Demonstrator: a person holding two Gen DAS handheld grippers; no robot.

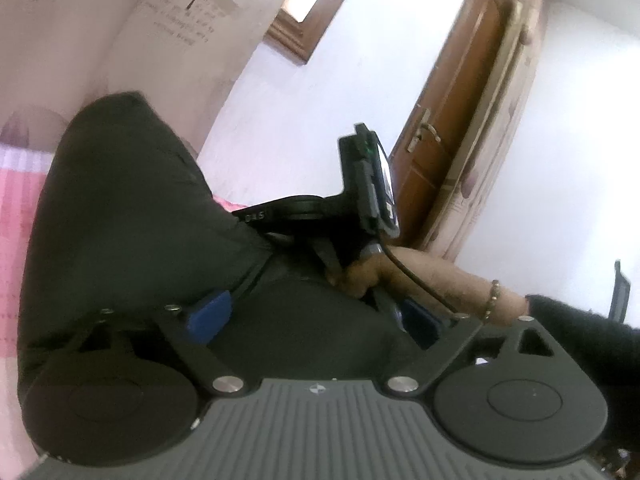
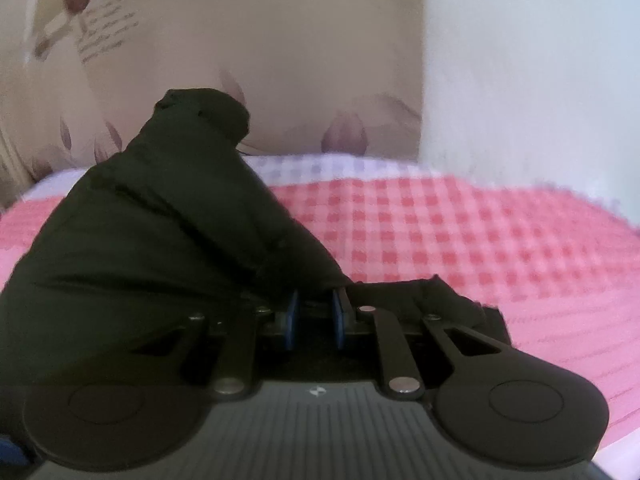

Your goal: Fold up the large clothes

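A large black garment (image 1: 132, 216) hangs lifted over the pink checked bed (image 1: 16, 208). In the left wrist view my left gripper (image 1: 316, 316) stands open, its blue pads (image 1: 210, 314) wide apart, with black cloth lying between and under them. The right gripper's body (image 1: 360, 200) and the hand holding it show just beyond. In the right wrist view my right gripper (image 2: 316, 312) is shut on a fold of the black garment (image 2: 160, 232), blue pads (image 2: 293, 312) close together on the cloth. The garment rises in a peak to the left.
The pink checked bed cover (image 2: 460, 232) spreads to the right. A floral wallpapered wall (image 2: 240, 40) stands behind the bed. A brown wooden door (image 1: 452, 120) and a window frame (image 1: 296, 36) show in the left wrist view.
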